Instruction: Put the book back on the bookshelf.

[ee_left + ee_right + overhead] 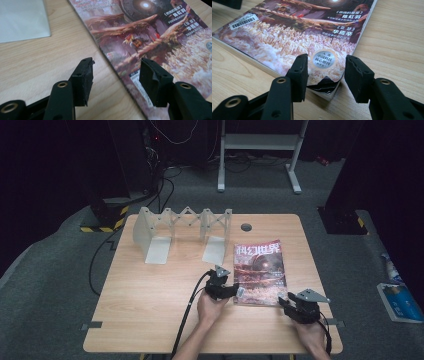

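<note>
On the pale wooden table (150,290), the glossy illustrated magazine (260,272) lay lengthwise near-to-far, its near-left edge straddled by the nearer left gripper (116,72) and its near-right corner by the right gripper (325,75), both agape, gripping nothing.

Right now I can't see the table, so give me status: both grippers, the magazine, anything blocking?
Left gripper open, straddling the magazine spine edge. Right gripper open at its near corner, not gripping. Magazine flat on table. Bookend rack stands clear behind.
</note>
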### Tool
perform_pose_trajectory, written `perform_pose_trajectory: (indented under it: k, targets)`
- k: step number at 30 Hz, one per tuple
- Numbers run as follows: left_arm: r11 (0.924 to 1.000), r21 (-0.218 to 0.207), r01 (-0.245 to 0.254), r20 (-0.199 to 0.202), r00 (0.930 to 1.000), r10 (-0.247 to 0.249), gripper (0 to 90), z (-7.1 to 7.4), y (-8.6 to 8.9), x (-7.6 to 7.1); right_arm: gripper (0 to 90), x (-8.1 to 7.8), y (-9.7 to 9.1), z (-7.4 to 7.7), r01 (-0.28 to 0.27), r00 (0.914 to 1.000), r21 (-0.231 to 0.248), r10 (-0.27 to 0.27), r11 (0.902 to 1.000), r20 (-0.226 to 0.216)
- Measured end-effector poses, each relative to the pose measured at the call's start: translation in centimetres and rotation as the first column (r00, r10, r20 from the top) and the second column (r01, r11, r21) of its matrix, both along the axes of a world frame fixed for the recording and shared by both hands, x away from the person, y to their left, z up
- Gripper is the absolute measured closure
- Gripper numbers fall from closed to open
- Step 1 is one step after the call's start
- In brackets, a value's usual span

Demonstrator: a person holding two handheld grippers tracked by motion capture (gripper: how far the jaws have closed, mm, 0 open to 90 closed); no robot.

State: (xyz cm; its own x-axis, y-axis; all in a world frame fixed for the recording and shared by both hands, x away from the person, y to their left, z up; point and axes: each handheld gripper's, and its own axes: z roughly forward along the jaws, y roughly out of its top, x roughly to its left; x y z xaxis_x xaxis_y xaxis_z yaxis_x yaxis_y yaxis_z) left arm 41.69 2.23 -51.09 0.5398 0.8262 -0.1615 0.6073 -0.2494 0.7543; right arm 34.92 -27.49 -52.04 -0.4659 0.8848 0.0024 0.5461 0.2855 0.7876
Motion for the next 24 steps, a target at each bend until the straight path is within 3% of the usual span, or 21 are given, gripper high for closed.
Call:
perform_pose_trajectory:
  k: [3, 5, 11, 14, 17, 20, 24]
  targets:
    - [0.9999, -0.016, -0.006, 0.011, 0.9999, 0.006, 44.6, 0.0, -0.2, 0.3, 53.8, 0.0, 0.0, 0.0, -0.002, 1.0, 0.001, 0.002, 1.0, 0.0]
    - [0.999, -0.037, -0.026, -0.007, 0.9996, 0.026, 44.6, -0.4, -0.4, 0.8, 53.8, 0.0, -0.1, 0.0, -0.002, 1.0, 0.002, 0.002, 1.0, -0.001]
    - [0.9988, -0.031, -0.039, -0.015, 0.9992, 0.038, 44.5, -0.9, -0.6, 1.4, 53.8, 0.1, -0.1, 0.0, -0.005, 1.0, 0.004, 0.005, 1.0, 0.0]
    - [0.9998, 0.01, -0.015, -0.007, 0.9999, 0.015, 44.2, -0.7, -1.2, 2.0, 53.8, 0.1, -0.1, 0.0, -0.005, 1.0, 0.005, 0.005, 1.0, 0.0]
    - [0.9995, -0.019, -0.026, -0.005, 0.9996, 0.026, 44.3, -0.7, -1.3, 2.3, 53.8, 0.1, -0.1, 0.0, -0.005, 1.0, 0.004, 0.005, 1.0, -0.001]
    - [0.9997, 0.01, -0.02, -0.026, 0.9995, 0.02, 44.2, -0.7, -1.6, 3.0, 53.8, 0.0, -0.1, 0.0, -0.005, 1.0, 0.002, 0.005, 1.0, -0.001]
    - [0.9996, -0.016, -0.025, -0.012, 0.9996, 0.025, 44.3, -0.5, -1.8, 3.3, 53.8, 0.0, -0.1, 0.0, -0.006, 1.0, 0.001, 0.006, 1.0, 0.0]
